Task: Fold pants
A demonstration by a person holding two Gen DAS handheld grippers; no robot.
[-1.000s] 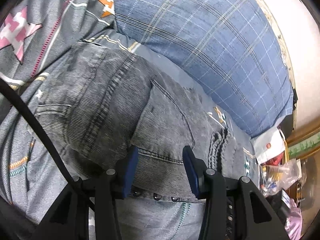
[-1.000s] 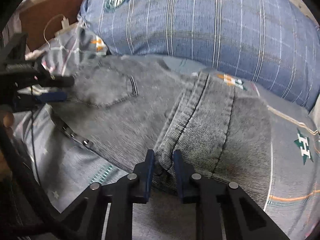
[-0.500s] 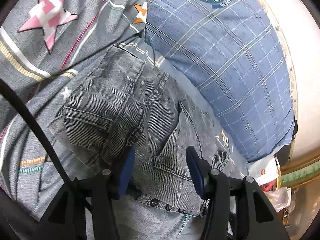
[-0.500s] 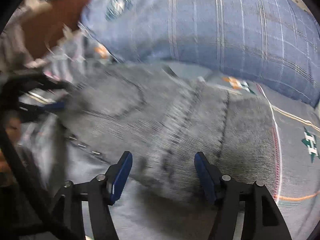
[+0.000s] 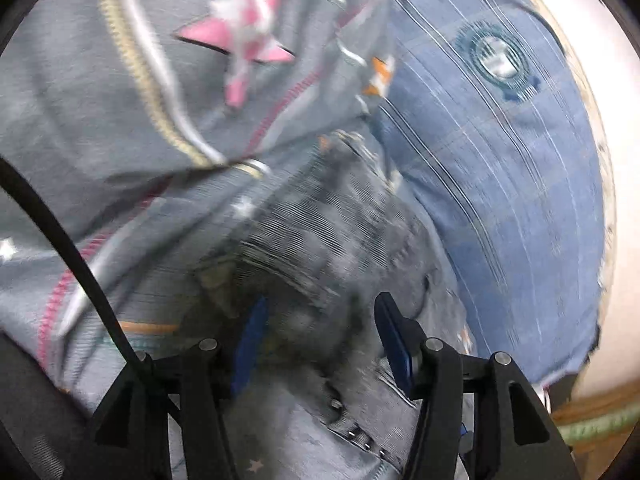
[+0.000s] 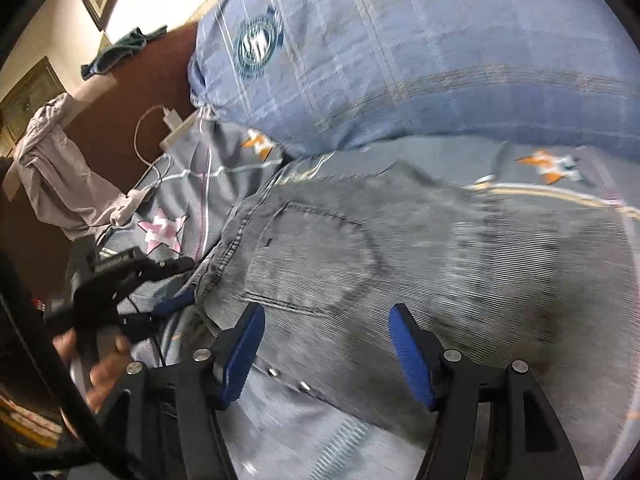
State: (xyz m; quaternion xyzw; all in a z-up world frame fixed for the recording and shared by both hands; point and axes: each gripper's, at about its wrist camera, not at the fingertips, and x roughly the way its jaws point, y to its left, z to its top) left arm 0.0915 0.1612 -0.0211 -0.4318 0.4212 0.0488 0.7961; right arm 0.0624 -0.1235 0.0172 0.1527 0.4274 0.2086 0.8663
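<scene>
Pants (image 6: 400, 248) lie folded on bed (image 6: 312, 436), against blue pillow (image 6: 420, 52) at its head. Left hand-held gripper (image 5: 320, 344) spread wide, empty. Right hand-held gripper (image 6: 326, 350) likewise wide, over pants' near edge.

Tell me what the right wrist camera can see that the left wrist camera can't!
Only the right wrist view shows the white charger with its cable, the pale cloth draped at the bed's edge, and the left gripper from outside, beside the jeans. Only the left wrist view shows the green hose at lower right. Both show the grey jeans, the blue plaid pillow, the star-patterned bedsheet, and open blue fingers.
</scene>
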